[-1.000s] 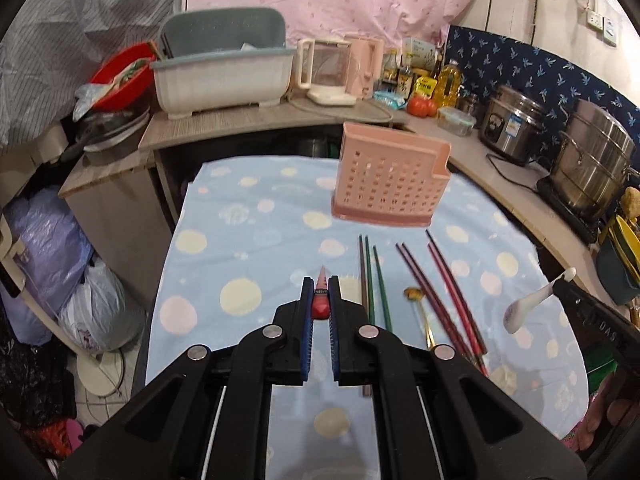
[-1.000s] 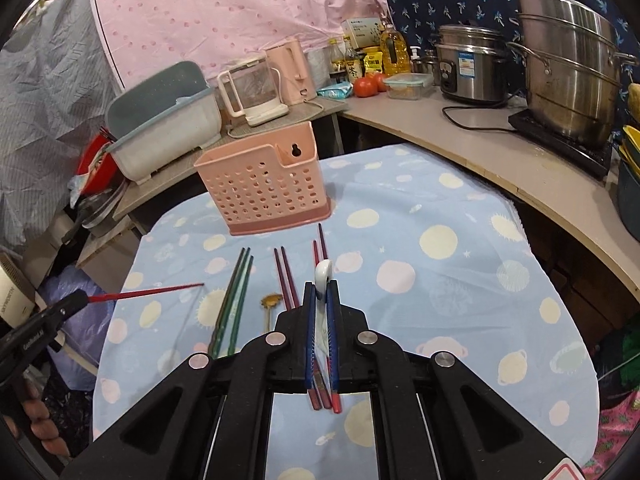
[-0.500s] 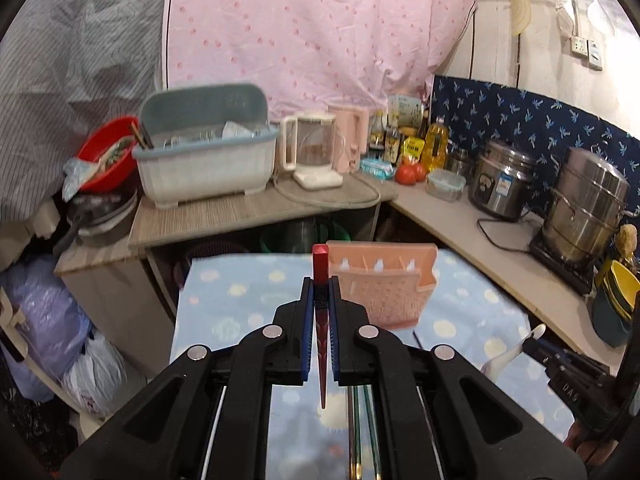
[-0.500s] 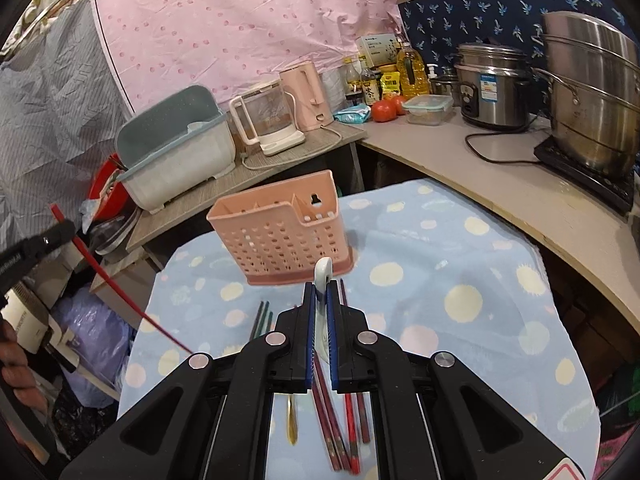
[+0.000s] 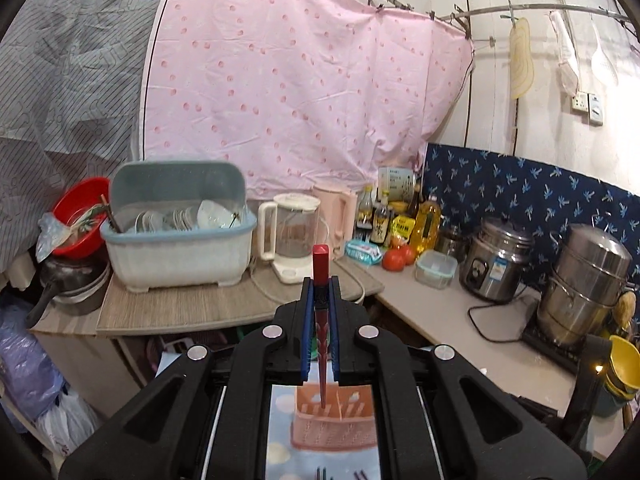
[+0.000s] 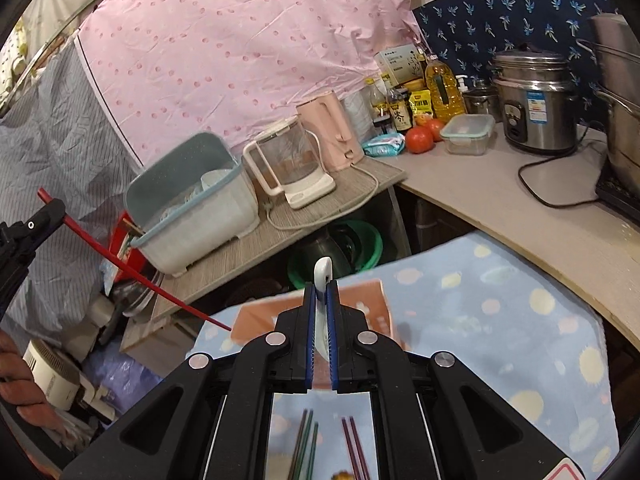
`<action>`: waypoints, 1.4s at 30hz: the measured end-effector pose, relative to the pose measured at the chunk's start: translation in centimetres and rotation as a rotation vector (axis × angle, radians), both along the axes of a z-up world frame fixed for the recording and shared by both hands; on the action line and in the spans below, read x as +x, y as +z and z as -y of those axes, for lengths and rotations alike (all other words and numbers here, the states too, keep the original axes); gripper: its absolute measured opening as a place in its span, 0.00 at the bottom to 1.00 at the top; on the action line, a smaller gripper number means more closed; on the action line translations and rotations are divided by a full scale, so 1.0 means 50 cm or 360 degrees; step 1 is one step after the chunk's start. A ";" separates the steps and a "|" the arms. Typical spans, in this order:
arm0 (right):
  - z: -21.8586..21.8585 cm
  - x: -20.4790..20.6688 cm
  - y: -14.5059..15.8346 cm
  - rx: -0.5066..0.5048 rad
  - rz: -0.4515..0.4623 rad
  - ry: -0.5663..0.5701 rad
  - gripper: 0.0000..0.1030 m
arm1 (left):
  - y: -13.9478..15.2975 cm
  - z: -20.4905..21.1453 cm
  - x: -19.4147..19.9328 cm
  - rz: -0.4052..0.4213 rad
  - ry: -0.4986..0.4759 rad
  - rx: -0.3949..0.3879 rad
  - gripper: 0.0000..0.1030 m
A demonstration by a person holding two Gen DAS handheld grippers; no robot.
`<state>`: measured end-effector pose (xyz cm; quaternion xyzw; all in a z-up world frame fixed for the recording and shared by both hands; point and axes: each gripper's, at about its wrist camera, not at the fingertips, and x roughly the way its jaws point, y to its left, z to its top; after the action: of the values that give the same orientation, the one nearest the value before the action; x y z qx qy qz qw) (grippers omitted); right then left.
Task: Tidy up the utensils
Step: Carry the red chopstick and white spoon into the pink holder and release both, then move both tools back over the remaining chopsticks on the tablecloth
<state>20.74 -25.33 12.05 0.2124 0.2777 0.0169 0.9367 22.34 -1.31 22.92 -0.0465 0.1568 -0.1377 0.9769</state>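
Note:
My left gripper [image 5: 320,292] is shut on a red chopstick [image 5: 321,268] held upright, its thin tip pointing down over the pink perforated utensil basket [image 5: 334,424]. In the right wrist view the chopstick [image 6: 132,270] slants down to the basket's left edge [image 6: 256,322]. My right gripper [image 6: 320,300] is shut on a white ceramic spoon [image 6: 322,276], raised above the basket. Green chopsticks [image 6: 304,448] and dark red chopsticks [image 6: 354,446] lie on the blue dotted tablecloth [image 6: 500,312].
A dish rack [image 5: 178,236], glass kettle [image 5: 290,236], pink kettle [image 5: 338,216], bottles, tomatoes [image 5: 398,258] and a rice cooker [image 5: 496,258] line the counter behind. Steel pots [image 5: 584,284] stand at the right. A red basin [image 5: 78,216] is at the left.
Both grippers have risen and tilted up. The left one has brought the red chopstick upright over the basket. The right one has lifted the spoon toward the basket.

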 end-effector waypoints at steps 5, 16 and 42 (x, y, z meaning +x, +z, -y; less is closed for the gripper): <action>-0.007 0.062 -0.027 -0.0022 -0.0032 -0.0005 0.05 | -0.038 0.027 0.062 -0.0052 -0.0013 0.0020 0.06; -0.016 0.111 -0.119 -0.0148 -0.0173 -0.0030 0.08 | -0.149 0.022 0.119 -0.0236 0.0037 0.0068 0.08; -0.029 -0.322 -0.227 -0.0076 -0.0342 -0.0099 0.36 | -0.377 -0.069 -0.202 -0.0715 -0.0016 0.0172 0.54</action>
<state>4.63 -23.86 0.68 0.1991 0.3700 -0.0416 0.9065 12.26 2.15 4.05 -0.0228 0.3777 -0.1202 0.9178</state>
